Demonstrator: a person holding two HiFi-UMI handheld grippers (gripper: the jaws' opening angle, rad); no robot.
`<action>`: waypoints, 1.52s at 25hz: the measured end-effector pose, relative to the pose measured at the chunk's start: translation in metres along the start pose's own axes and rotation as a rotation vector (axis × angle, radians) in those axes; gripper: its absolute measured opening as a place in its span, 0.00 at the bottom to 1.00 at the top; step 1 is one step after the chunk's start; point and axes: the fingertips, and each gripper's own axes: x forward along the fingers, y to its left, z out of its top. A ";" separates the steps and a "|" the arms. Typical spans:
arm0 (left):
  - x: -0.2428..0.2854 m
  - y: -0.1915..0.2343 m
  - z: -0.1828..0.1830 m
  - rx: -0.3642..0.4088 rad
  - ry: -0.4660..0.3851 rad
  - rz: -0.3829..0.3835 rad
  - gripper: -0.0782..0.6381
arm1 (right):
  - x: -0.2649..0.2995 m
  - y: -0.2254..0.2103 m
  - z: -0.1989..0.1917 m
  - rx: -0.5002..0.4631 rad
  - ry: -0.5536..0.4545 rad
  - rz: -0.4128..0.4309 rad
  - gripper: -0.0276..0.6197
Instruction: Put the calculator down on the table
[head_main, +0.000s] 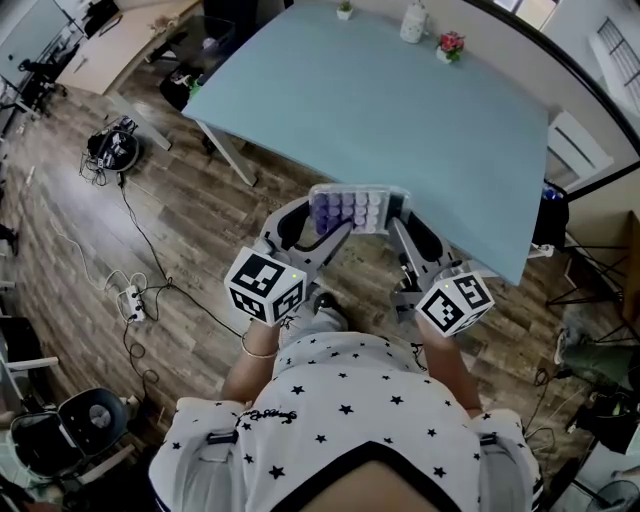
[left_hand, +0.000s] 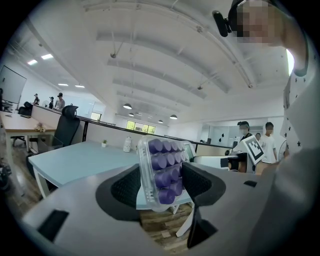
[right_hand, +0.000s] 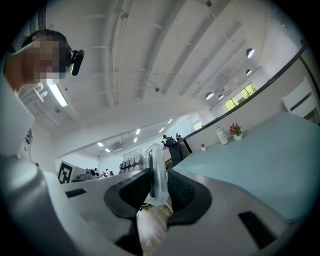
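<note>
Both forearms reach forward from the chest, side by side and roughly level. The left gripper (head_main: 330, 226) and right gripper (head_main: 396, 218) each clamp one end of the calculator (head_main: 357, 208), held over the wooden floor (head_main: 190, 220) just short of the table (head_main: 400, 110).

No words, brands or numbers can be read - only coded black-and-white squares on the left cube (head_main: 265, 285) and right cube (head_main: 455, 303), lower middle.
</note>
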 end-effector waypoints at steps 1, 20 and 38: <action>0.000 0.008 0.001 -0.001 0.003 -0.002 0.49 | 0.008 0.001 -0.001 0.003 0.001 -0.004 0.19; 0.049 0.057 0.003 -0.006 0.044 -0.083 0.49 | 0.055 -0.039 0.000 0.038 0.002 -0.101 0.19; 0.163 0.089 0.024 -0.021 0.065 -0.023 0.49 | 0.105 -0.144 0.046 0.057 0.034 -0.054 0.19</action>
